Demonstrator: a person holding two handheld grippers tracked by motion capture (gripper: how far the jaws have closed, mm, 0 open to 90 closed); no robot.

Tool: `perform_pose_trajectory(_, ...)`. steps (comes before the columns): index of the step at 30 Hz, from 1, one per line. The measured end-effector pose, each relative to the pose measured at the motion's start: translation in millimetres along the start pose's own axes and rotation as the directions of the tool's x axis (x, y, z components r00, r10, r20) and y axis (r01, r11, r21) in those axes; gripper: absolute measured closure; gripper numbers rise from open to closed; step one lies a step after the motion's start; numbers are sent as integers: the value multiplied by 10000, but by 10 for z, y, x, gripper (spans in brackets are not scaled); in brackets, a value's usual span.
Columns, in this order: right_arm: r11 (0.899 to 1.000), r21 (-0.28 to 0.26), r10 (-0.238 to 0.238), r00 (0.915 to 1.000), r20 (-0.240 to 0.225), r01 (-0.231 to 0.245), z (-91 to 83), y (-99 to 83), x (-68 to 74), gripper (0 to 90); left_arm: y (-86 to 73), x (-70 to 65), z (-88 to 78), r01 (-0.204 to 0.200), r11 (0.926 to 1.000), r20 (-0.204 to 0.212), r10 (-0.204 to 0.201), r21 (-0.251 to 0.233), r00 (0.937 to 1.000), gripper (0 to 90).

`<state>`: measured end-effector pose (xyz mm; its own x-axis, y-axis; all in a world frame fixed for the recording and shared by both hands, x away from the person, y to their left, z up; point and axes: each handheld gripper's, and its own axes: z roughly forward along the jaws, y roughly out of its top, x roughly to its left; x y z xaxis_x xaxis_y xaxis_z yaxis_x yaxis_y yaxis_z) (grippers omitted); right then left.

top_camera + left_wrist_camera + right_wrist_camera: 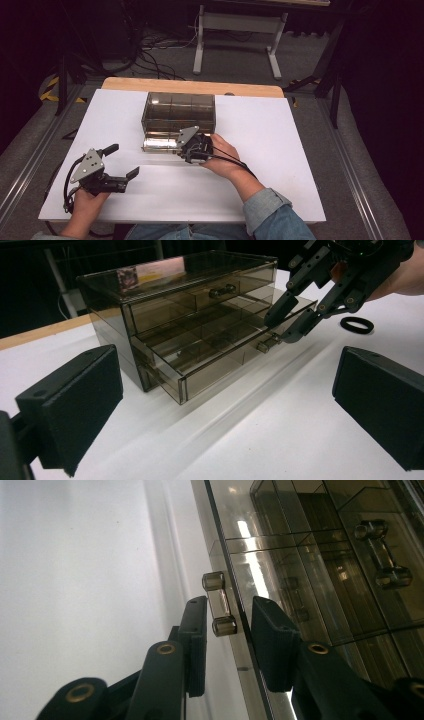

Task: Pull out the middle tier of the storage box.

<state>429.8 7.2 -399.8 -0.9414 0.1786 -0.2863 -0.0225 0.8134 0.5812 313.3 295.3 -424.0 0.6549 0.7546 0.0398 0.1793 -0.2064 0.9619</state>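
Right hand-held gripper (280, 326) sits at the near front of the smoked drawer box (178, 113), tilted downward. Its jaws straddle the knob (219, 610) and front panel of the pulled-out lower drawer (220, 357), with a gap showing on each side, so no clamp. Right hand (222, 155) wraps the body from the near side, forearm angled in from near right. Left hand-held gripper (120, 162) rests on the white counter (280, 150) at near left, jaws spread wide and empty, aimed toward the box. Black ring (356, 324) lies on the counter beyond the right gripper.
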Motion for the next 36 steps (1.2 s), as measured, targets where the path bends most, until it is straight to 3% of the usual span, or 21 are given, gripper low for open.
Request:
perform_pose_trajectory(5,10000,44,-8,10000,-41,8,-10,-3,4,686,0,0,0,-6,10000,2,6,12,10000,5)
perform_pose_trajectory(14,9971,-730,243,9996,141,-232,-120,28,24,583,-1,1,-4,22,10000,-35,-22,10,10000,5)
perform_pose_trajectory(25,9806,-1694,1060,9937,374,-982,-337,-48,-73,420,-2,9,-7,62,10000,-65,-62,-24,10000,5)
perform_pose_trajectory(36,9732,-1973,1346,9883,720,-1182,-554,-170,-61,397,2,10,13,23,10000,1,-23,22,10000,5)
